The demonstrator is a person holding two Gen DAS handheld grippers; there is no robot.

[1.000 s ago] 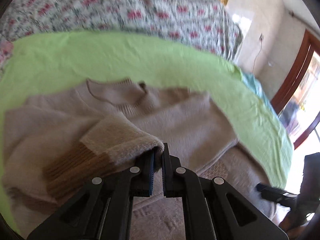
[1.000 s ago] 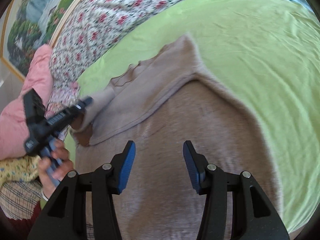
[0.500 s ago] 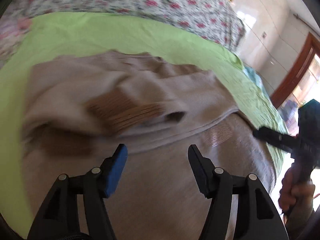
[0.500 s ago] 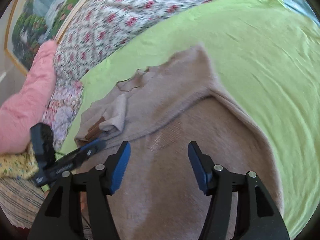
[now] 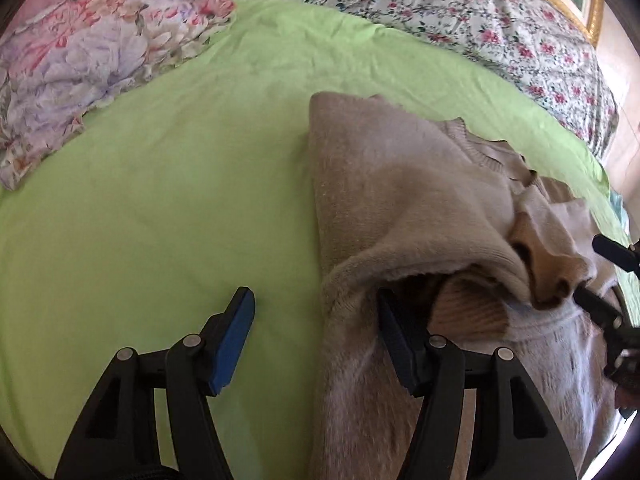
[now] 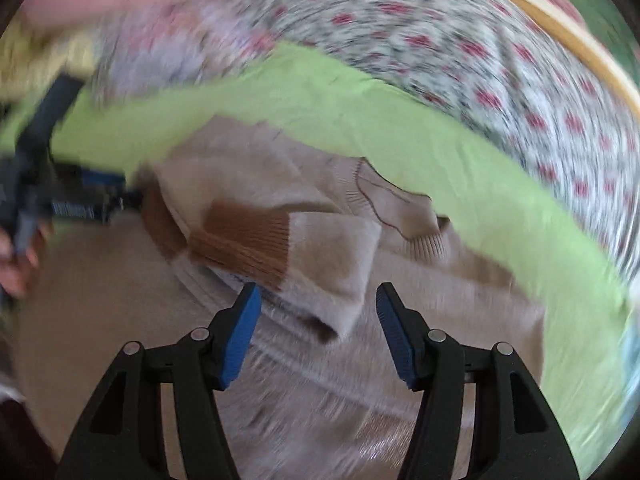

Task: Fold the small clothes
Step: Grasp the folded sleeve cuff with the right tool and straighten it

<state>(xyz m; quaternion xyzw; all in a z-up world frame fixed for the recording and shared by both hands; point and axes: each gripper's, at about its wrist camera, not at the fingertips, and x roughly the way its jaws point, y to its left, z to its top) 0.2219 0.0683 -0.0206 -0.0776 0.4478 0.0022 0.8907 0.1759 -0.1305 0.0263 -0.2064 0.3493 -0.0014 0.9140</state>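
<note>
Beige sweater (image 5: 400, 200) lies on green sheet (image 5: 160, 200), brown cuff (image 6: 248, 240) folded on top. Left gripper (image 5: 316, 332) jaws wide, straddling sweater edge. Right gripper (image 6: 318, 320) jaws wide above sleeve.

Sleeve with brown cuff (image 6: 244, 248), pinched by the left gripper (image 5: 316, 332) 1 s ago, has been released and is now laid across the sweater (image 5: 400, 184) chest. Left jaws have been spread wide and shifted to the sweater's left edge, 1 finger (image 5: 394, 332) under the fabric. Right gripper (image 6: 318, 320) has been swung toward the cuff.
</note>
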